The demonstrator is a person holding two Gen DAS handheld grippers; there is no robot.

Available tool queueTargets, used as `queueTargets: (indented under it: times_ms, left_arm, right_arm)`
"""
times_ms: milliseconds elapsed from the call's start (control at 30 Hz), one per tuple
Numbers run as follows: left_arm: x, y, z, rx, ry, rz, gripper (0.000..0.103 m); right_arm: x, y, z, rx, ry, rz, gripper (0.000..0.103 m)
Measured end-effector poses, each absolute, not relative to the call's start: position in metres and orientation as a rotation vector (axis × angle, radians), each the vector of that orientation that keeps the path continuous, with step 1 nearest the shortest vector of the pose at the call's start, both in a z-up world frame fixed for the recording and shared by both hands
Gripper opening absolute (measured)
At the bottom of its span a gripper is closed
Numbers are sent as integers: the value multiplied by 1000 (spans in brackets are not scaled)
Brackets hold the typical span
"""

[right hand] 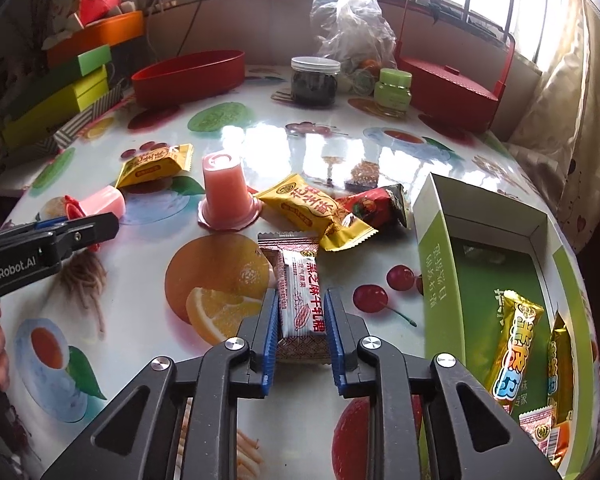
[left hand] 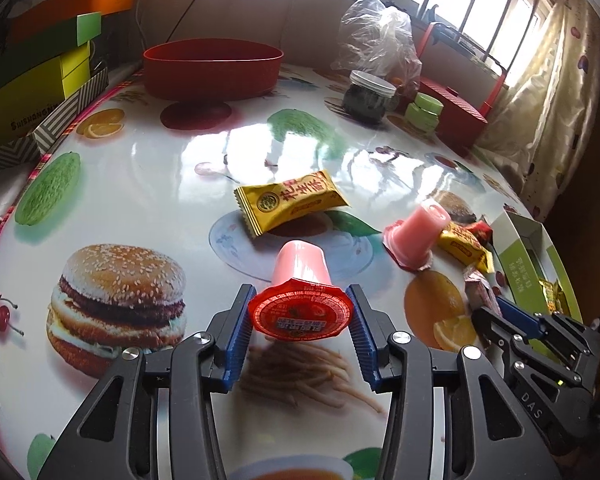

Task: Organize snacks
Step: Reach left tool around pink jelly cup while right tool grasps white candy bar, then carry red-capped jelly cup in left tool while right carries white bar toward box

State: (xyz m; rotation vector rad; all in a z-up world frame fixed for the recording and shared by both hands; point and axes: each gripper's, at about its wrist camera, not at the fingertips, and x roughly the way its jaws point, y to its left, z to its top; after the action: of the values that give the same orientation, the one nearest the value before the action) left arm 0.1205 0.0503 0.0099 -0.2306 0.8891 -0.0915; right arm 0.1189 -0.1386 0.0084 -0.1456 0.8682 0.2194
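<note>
The left tool [left hand: 299,320] had its blue pads against the red foil rim of a pink jelly cup [left hand: 300,280], which lay on its side on the bench [left hand: 160,168] with its base pointing away; the jaws stood at a middling width, pressed on the cup's lid edge. The right tool [right hand: 302,320] was drawn in narrow, its pads clamped on both long sides of a white candy packet [right hand: 300,300] with red lettering that lay flat on the bench.

Just beyond the left tool, a yellow snack packet [left hand: 290,202] lay flat on the printed cloth. To its right a second pink jelly cup [left hand: 418,236] stood upside down on its lid, touching another yellow packet [left hand: 462,246] beside it. In the right wrist view that yellow packet overlapped the far end of the held candy packet, and a red wrapped snack [right hand: 374,206] lay just behind it.

At the right edge of the bench an open green box [right hand: 436,248] held two gold-wrapped bars [right hand: 512,344] and a small red-and-white packet; what else lay under them I could not tell.

Farther back, a red oval tray [left hand: 212,70] sat near the far left. A dark-filled jar with a clear lid [left hand: 368,98], a small green jar [left hand: 424,112], a crumpled clear plastic bag [left hand: 374,36] and a red basket with a handle [right hand: 456,84] stood along the far right. Stacked coloured boxes [left hand: 40,56] rose at the left.
</note>
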Motion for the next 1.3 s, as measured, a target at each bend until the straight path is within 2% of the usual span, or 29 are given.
queueTargets:
  times_ms: [1300]
  left_arm:
    - [78,0,31,-164,851,-211,47]
  right_arm:
    - [78,-157,29,-40,810,238,20]
